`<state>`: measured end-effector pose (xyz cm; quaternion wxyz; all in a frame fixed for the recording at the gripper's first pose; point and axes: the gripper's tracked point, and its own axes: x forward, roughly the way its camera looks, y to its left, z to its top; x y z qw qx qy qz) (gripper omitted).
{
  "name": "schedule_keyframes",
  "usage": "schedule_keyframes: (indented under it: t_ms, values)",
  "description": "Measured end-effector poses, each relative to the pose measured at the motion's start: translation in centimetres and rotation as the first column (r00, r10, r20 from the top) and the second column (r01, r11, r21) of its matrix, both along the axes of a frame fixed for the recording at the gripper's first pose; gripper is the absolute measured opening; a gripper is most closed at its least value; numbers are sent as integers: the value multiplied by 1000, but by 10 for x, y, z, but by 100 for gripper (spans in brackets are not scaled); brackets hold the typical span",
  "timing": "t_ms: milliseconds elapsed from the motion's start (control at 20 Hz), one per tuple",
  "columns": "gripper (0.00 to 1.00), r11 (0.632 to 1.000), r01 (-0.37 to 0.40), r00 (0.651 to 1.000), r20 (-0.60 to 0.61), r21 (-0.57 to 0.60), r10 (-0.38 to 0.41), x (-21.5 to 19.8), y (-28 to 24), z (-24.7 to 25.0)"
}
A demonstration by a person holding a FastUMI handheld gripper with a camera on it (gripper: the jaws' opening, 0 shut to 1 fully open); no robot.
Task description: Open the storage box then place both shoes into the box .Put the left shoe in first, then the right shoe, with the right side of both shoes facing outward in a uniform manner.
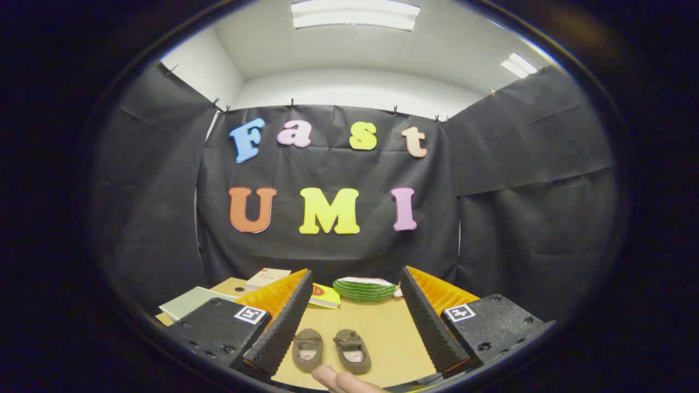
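Fingertips of a hand [341, 380] sit nearest me, just below the shoes. Left shoe [307, 349] and right shoe [352, 350]: side by side on the table [385, 333], toes away, between my gripper [349, 322] fingers, which stand wide apart and grip nothing. Far: books [267, 278] left, a striped green item [364, 289] centre. Storage box: I cannot place it. I judge it best to find and open it before touching either shoe.
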<state>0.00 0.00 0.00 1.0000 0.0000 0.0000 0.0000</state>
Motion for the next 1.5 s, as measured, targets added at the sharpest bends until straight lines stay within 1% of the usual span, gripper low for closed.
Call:
schedule_keyframes:
  t_ms: [150,450,600,950,1150,1250,1350,1500]
  values:
    - [100,1000,-3,1000,-1,0,3,-2,-6,0]
    - [100,1000,6,999,-34,7,-6,7,-12,-13]
    - [100,1000,13,999,-31,3,-13,12,-15,-13]
    - [100,1000,-6,999,-42,16,6,18,-3,-21]
    - [100,998,-45,995,-88,52,50,34,16,-36]
    - [100,994,-77,986,-139,76,87,49,30,-52]
    - [100,986,-122,968,-206,117,145,65,48,-73]
    - [100,961,-188,920,-305,204,245,91,78,-108]
